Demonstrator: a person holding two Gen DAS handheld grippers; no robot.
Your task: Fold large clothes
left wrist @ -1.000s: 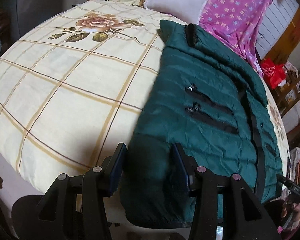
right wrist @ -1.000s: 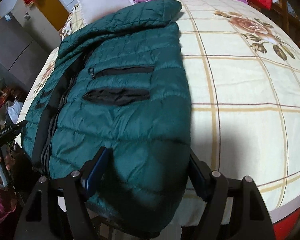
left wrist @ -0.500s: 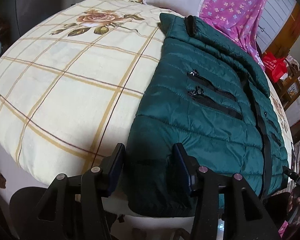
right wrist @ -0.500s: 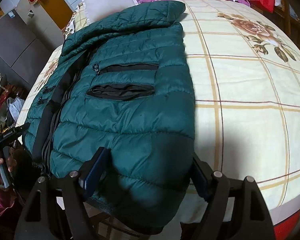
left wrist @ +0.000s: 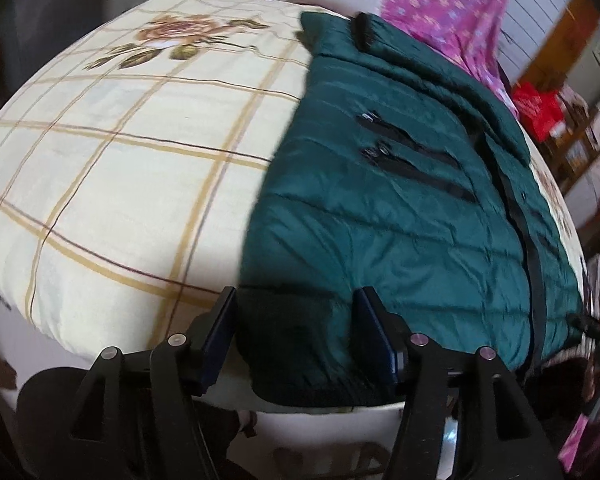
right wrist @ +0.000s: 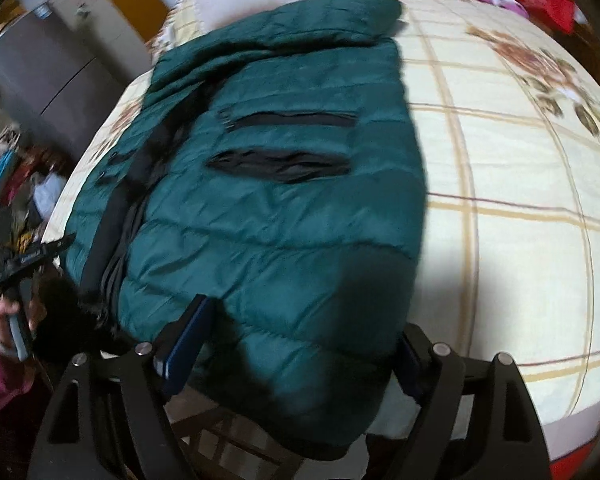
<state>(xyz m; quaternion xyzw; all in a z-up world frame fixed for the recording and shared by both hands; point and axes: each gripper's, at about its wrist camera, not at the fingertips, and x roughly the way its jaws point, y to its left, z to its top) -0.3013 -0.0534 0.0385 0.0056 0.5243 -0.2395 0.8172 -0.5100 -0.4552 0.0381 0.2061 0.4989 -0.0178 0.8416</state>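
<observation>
While the dark green quilted puffer jacket (left wrist: 380, 216) lies flat along the near edge of the bed with the cream checked floral sheet (left wrist: 120, 168), hem hanging over, the left hand-held gripper (left wrist: 296, 328) and right hand-held gripper (right wrist: 300, 344) both sit spread apart, straddling its hem corners.

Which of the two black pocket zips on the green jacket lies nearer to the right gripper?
The lower, gaping pocket zip on the green puffer jacket lies nearer the right gripper; the thin, closed zip sits above it, toward the collar.
</observation>
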